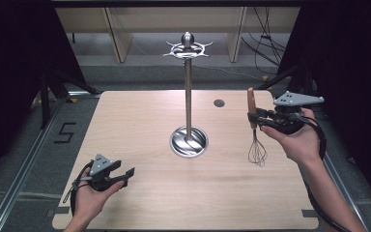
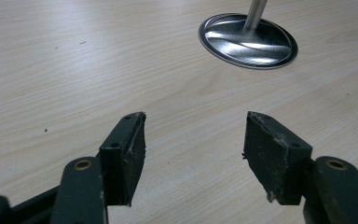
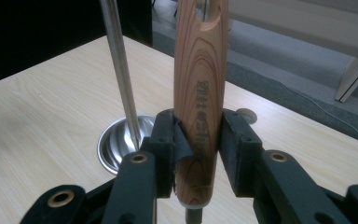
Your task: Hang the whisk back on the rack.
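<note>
A pale wooden table (image 1: 140,203) carries a tall steel utensil stand (image 1: 188,96): a thin upright pole rising from a round polished dish-shaped base (image 1: 188,141) near the table's middle, topped by a ring of curved hooks (image 1: 187,48) and a ball knob. A small dark round hole (image 1: 219,103) sits in the tabletop behind and to the right of the base.

The right gripper (image 1: 257,117) is held above the table's right side by the person's right hand (image 1: 297,140). Its 2 black jaws are clamped on the wooden handle of a wire whisk (image 1: 254,130), which hangs upright, handle up and dark wire loops down; the high view does not settle whether the loops touch the tabletop. In the right gripper view the handle (image 3: 200,93) stands between the 2 pads, with printed lettering on the grain, and the steel pole (image 3: 121,79) rises just to its left.

The left gripper (image 1: 125,175) is held in the person's left hand (image 1: 92,198) near the table's front-left corner. Its jaws are spread wide with nothing between them; the left gripper view shows bare tabletop in the gap and the stand's base (image 2: 248,41) farther ahead, well apart.
</note>
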Motion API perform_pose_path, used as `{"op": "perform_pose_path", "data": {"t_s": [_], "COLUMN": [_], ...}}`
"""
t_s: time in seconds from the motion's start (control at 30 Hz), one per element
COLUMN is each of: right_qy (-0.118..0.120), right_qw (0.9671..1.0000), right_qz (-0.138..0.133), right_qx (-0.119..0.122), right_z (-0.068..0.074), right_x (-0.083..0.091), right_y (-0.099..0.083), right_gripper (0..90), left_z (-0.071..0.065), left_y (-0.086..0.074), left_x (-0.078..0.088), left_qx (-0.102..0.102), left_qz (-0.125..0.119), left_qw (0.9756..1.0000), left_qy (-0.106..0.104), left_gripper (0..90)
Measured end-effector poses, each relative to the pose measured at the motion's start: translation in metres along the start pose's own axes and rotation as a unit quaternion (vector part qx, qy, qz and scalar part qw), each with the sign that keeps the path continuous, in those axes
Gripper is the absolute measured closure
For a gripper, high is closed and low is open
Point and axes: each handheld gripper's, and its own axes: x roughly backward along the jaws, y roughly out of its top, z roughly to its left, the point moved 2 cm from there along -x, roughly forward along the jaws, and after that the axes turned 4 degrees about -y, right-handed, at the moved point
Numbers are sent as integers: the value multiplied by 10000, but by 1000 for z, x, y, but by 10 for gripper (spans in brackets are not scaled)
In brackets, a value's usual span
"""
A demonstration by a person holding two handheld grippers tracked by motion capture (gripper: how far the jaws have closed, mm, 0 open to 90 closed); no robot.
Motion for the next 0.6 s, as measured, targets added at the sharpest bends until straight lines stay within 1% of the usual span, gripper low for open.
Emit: {"op": "perform_pose_path", "data": {"t_s": [0.03, 0.07, 0.17, 0.2, 0.23, 0.27, 0.3, 0.33, 0.37, 0.4, 0.43, 0.5, 0.53, 0.57, 0.6], "right_qy": [-27, 5, 10, 3, 39, -19, 26, 50, 35, 2, 3, 60, 76, 24, 23], "right_qw": [10000, 10000, 10000, 9999, 10000, 9999, 10000, 10000, 9999, 9999, 9999, 9999, 9998, 9999, 9998], "right_qz": [-85, -5, -26, -101, -26, -125, -39, -22, -40, -121, -126, -31, -50, -115, -147], "right_qx": [-9, -16, 37, 59, 77, 20, 61, 62, 114, 37, 81, 101, 150, 74, 123], "right_z": [1, 1, 1, 1, 1, 2, 2, 2, 1, 3, 2, 2, 1, 3, 2], "right_x": [-1, 0, 1, 0, 1, 0, 1, 1, 1, -1, -1, -1, -1, -2, -3], "right_y": [2, 3, 8, 9, 11, 12, 13, 14, 15, 15, 16, 18, 19, 19, 20], "right_gripper": [689, 689, 689, 689, 689, 689, 689, 689, 689, 689, 689, 688, 689, 689, 689], "left_z": [0, 0, 0, 0, 0, 0, 0, 0, 0, 0, 0, 0, 0, 0, 0], "left_y": [0, 0, 0, 0, 0, 0, 0, 0, 0, 0, 0, 0, 0, 0, 0], "left_x": [0, 0, 0, -1, -1, 0, 0, 0, 0, 0, 0, 0, 0, 0, 0], "left_qx": [3, 4, 45, 20, 25, -14, -13, -11, -12, -10, 14, 32, 35, 31, 34], "left_qz": [-1, 2, 1, 0, 3, 1, 1, 1, 0, -4, -7, -12, -9, -5, -8], "left_qw": [10000, 10000, 10000, 10000, 10000, 10000, 10000, 10000, 10000, 10000, 10000, 10000, 10000, 10000, 10000], "left_qy": [1, -2, 17, -2, -11, -9, -7, -8, -4, -6, -8, 15, 15, 15, 15], "left_gripper": [378, 378, 378, 378, 378, 378, 378, 378, 378, 378, 378, 378, 378, 378, 378]}}
